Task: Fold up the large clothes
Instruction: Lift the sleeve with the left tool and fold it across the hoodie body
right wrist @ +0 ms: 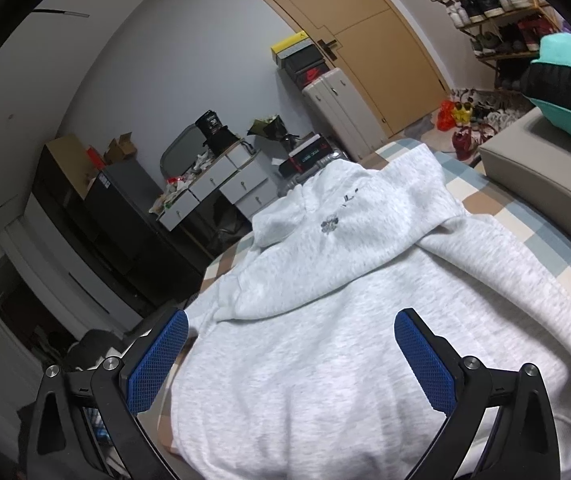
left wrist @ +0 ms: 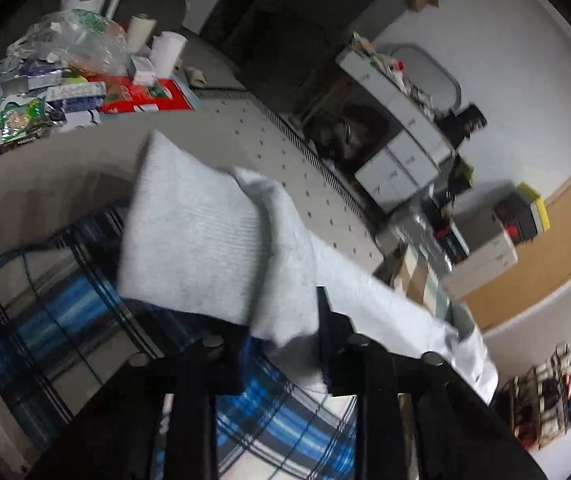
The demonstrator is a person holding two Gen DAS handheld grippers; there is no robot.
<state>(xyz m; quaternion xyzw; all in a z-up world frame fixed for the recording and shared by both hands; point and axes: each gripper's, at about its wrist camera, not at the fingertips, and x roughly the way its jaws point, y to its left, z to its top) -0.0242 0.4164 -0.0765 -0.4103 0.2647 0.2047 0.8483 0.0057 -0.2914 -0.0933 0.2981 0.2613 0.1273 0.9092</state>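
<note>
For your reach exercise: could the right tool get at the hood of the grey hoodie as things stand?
Probably yes. The right tool is open above the hoodie, and the hood lies flat straight ahead with nothing over it.

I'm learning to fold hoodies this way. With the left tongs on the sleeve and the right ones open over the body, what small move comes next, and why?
Probably carry the sleeve inward across the hoodie. The left tongs look closed on its fabric and it hangs lifted off the plaid sheet, while the right tongs hover open above the flat body, holding nothing.
</note>
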